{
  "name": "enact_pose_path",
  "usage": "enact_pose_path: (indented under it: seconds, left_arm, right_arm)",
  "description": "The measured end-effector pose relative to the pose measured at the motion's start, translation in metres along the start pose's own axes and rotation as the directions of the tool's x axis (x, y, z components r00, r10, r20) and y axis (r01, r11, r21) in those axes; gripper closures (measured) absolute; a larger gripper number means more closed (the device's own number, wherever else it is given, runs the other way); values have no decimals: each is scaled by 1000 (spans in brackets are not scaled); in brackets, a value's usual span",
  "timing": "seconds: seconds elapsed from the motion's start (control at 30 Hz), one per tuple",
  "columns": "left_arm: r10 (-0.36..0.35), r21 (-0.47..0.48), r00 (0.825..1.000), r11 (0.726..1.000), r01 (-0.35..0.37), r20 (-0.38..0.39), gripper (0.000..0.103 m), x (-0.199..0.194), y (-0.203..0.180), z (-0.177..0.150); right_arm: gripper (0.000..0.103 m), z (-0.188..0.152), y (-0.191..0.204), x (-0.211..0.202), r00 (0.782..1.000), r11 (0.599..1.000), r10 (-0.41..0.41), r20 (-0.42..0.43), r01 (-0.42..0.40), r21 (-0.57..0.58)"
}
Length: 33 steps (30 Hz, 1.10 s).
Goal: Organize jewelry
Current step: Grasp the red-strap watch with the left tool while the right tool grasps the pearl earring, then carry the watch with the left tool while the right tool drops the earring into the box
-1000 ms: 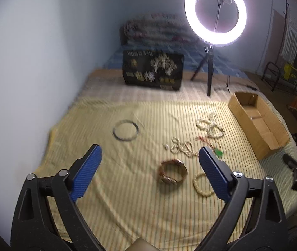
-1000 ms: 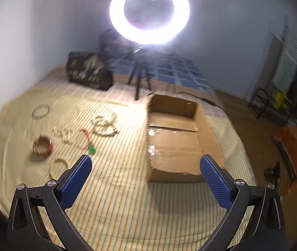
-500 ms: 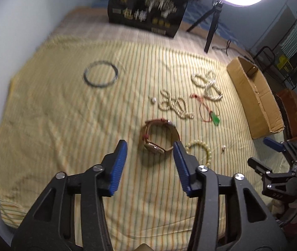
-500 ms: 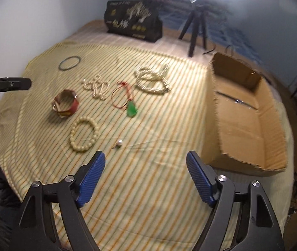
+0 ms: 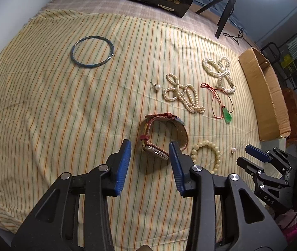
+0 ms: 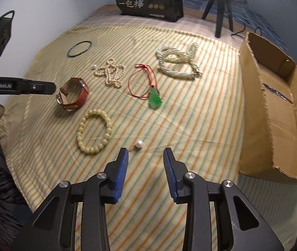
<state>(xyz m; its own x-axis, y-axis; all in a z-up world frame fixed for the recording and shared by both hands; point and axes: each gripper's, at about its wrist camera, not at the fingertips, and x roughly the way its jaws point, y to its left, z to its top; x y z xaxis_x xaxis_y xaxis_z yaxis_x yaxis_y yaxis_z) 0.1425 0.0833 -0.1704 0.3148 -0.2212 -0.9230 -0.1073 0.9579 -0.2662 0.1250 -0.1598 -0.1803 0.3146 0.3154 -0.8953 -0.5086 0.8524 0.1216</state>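
Note:
Jewelry lies on a striped yellow cloth point(image 5: 64, 108). My left gripper point(image 5: 149, 146) is open just short of a red-strapped watch point(image 5: 163, 133), which also shows in the right wrist view point(image 6: 73, 94). My right gripper point(image 6: 145, 153) is open and empty just behind a pearl earring point(image 6: 139, 143). A cream bead bracelet point(image 6: 94, 133) lies to its left. A green pendant on a red cord point(image 6: 154, 100), a thin pearl strand point(image 6: 110, 73), a thick pearl necklace point(image 6: 177, 62) and a dark bangle point(image 5: 93, 51) lie farther off.
An open cardboard box point(image 6: 278, 108) lies at the right. A black printed bag point(image 6: 148, 0) and a ring-light tripod point(image 6: 219, 4) stand at the back. A second pearl earring point(image 5: 157, 87) lies near the thin strand. The wall is at the left.
Both grippers have tilted down and moved in toward the cloth, and their jaws have narrowed. The left now sits at the watch, the right at the pearl earring.

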Motion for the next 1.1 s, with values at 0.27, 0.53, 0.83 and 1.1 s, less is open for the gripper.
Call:
enact_pose_path:
  seconds: [0.27, 0.53, 0.83, 1.1]
  left_arm:
    - [-4, -21, 1000, 1000, 3, -26, 72, 13, 5, 8]
    - [10, -18, 999, 1000, -11, -39, 72, 24, 5, 11]
    - [13, -28, 998, 1000, -15, -66, 83, 38, 5, 13]
    - [34, -12, 998, 999, -35, -59, 95, 40, 2, 12]
  right_arm:
    - [82, 1, 4, 17, 999, 1000, -16, -28, 15, -26]
    - [82, 4, 9, 25, 999, 999, -17, -31, 15, -43]
    - [87, 0, 12, 30, 999, 997, -38, -30, 36, -75]
    - [87, 1, 12, 30, 999, 997, -38, -21, 37, -72]
